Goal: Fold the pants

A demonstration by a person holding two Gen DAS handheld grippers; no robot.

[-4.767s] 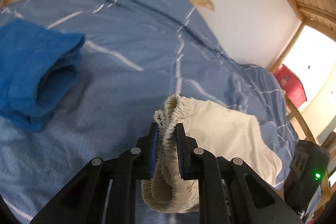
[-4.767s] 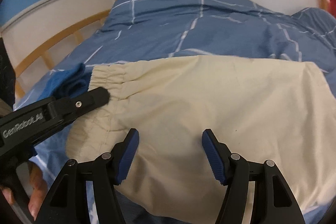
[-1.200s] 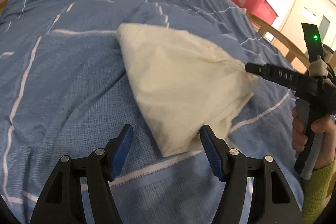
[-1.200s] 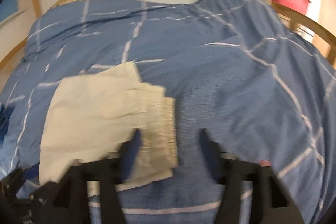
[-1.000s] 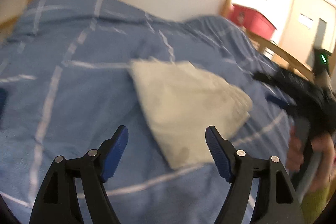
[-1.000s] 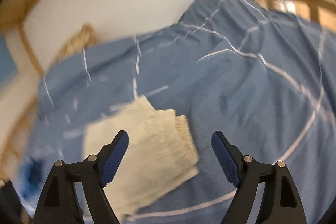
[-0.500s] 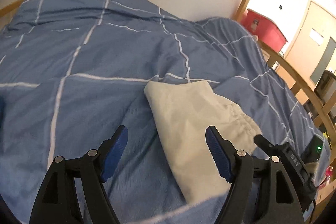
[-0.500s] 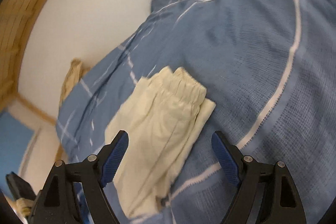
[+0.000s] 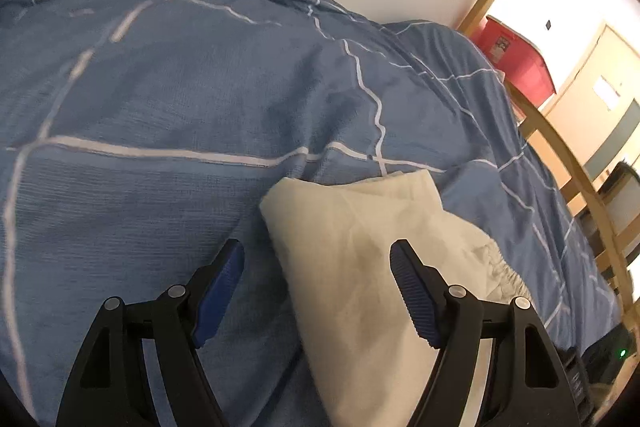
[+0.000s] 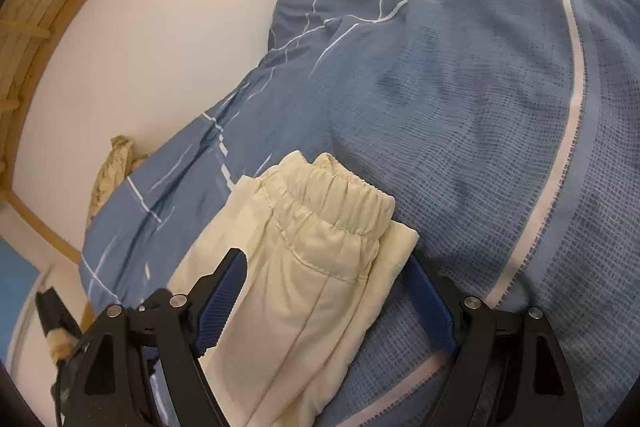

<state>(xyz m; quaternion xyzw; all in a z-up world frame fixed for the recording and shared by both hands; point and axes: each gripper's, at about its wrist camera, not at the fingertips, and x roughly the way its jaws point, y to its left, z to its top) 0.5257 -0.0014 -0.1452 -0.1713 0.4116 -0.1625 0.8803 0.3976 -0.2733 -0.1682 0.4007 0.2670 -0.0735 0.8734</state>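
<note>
Folded pants (image 10: 304, 259) lay lengthwise on duvet (image 10: 500, 107), waistband far end (right view); both grippers (image 9: 316, 291) (image 10: 328, 303) spread, holding nothing.

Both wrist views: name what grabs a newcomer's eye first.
The cream pants stand out, folded into a compact bundle on the blue checked duvet, elastic waistband on top. Each open tool, left and right, frames the bundle without gripping. A red bin glows beyond the bed.

Cream pants (image 10: 316, 259), blue duvet (image 9: 168, 87) with white grid lines, red box (image 9: 516, 55)
</note>
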